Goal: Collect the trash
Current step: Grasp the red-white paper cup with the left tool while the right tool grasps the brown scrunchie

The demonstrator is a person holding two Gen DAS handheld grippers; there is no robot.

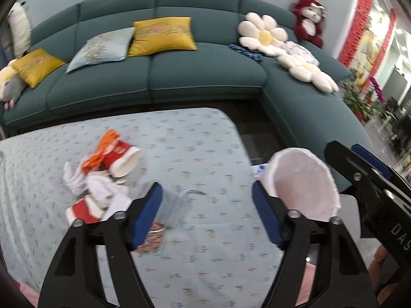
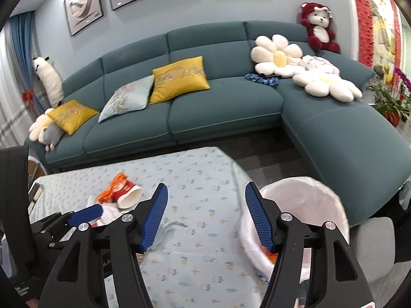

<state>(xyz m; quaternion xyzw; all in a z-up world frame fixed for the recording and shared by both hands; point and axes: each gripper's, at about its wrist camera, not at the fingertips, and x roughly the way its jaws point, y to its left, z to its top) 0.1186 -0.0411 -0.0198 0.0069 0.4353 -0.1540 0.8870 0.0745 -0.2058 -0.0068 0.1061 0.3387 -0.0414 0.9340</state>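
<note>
You are reaching for the next bit of trash with both hands empty.

Your left gripper [image 1: 208, 210] and right gripper [image 2: 205, 214] are holding their fingers wide, gripping nothing. The clear wrapper [image 1: 179, 206] is lying on the counter [image 1: 205, 138] just ahead; the bin [image 2: 305, 205] is waiting beside it. Next, I think, you close on the wrapper.

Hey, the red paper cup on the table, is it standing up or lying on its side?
Lying on its side. The red paper cup shows its white open mouth facing sideways, resting among the orange wrappers on the table.

2 yellow cushions [image 2: 179, 78], 2 flower cushions [image 2: 278, 55], 2 red paper cups [image 1: 122, 159], 1 bin [image 2: 331, 200].
</note>
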